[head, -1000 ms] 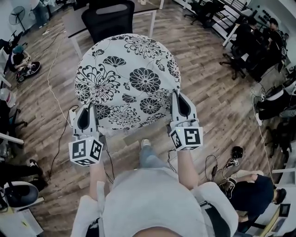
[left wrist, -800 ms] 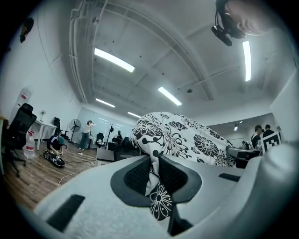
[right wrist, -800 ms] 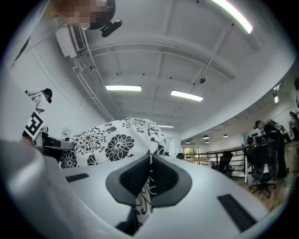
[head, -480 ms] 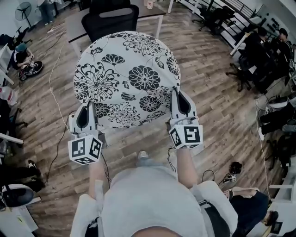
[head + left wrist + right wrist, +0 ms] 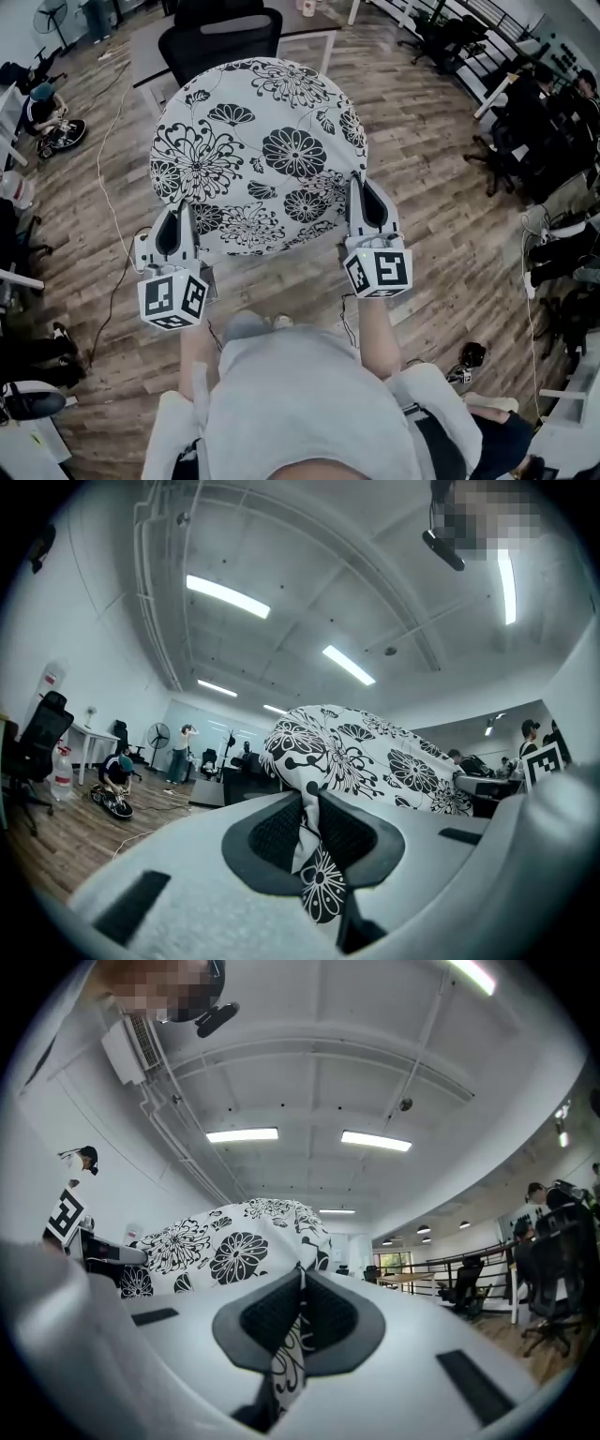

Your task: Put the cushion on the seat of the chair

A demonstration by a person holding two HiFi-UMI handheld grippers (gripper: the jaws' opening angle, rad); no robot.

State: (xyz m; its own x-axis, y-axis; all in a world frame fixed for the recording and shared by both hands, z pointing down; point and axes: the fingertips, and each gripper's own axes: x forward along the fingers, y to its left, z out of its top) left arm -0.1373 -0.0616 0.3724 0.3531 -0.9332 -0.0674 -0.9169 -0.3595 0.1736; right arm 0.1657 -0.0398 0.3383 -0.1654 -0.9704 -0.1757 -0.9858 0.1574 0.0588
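Note:
A round white cushion (image 5: 258,150) printed with black flowers hangs in the air in front of me, held flat by its near edge. My left gripper (image 5: 174,225) is shut on the cushion's near-left edge, and in the left gripper view the fabric (image 5: 314,855) is pinched between the dark pads. My right gripper (image 5: 364,202) is shut on the near-right edge, with the cloth (image 5: 292,1340) squeezed between its pads. A black office chair (image 5: 220,37) stands beyond the cushion, its seat hidden behind the cushion.
A table (image 5: 150,42) stands by the black chair at the top. Cables (image 5: 108,187) trail over the wooden floor on the left. People sit on the floor at far left (image 5: 42,112) and at desks on the right (image 5: 539,103). More office chairs (image 5: 441,33) stand at upper right.
The cushion and both grippers keep nearly the same place in the view. The floor beneath has slid down and back, and the black chair at the top shows a little more.

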